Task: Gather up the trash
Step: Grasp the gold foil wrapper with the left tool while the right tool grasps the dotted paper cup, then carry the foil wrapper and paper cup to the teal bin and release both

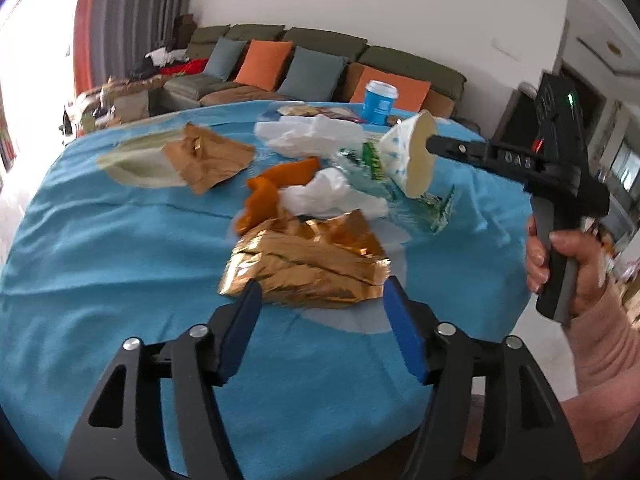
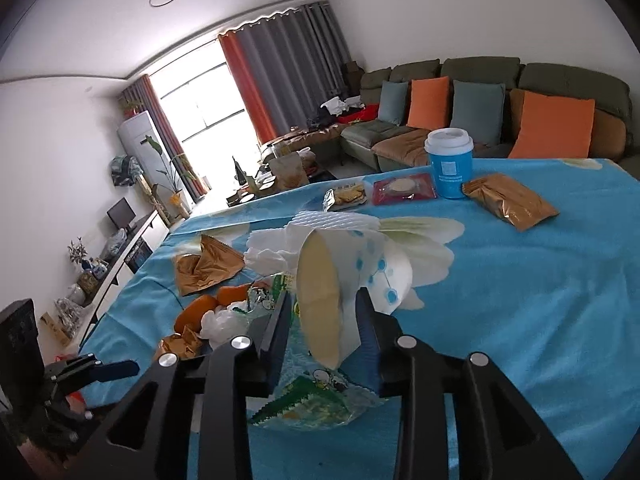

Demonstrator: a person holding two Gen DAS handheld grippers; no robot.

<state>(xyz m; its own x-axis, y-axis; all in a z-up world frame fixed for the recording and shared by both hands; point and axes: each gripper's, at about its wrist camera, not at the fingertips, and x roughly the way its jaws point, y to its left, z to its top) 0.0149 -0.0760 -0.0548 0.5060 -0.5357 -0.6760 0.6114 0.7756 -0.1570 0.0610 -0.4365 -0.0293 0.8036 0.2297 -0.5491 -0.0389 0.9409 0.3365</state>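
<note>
Your right hand-held gripper [image 2: 320, 316] is clamped on the rim of a paper cup [image 2: 352, 280], which hangs tilted on its side above the tabletop [image 2: 520, 300], its mouth turned toward the lower left of the right wrist frame. Keep the squeeze steady, because only the thin rim wall sits between the pads and it could fold or slip out. Carry it level and clear of the green snack wrapper [image 2: 308, 404] lying just below it, so you don't drag that along.

The cup is white with blue dots and a cream inside, and it looks empty and light.

Your left hand-held gripper [image 1: 320, 300] is spread wide and holds nothing, with the crumpled gold foil bag [image 1: 308, 264] right ahead of its tips in the centre of the left wrist frame. I'd judge that the next pick; come down so the pads straddle a raised fold.
</note>
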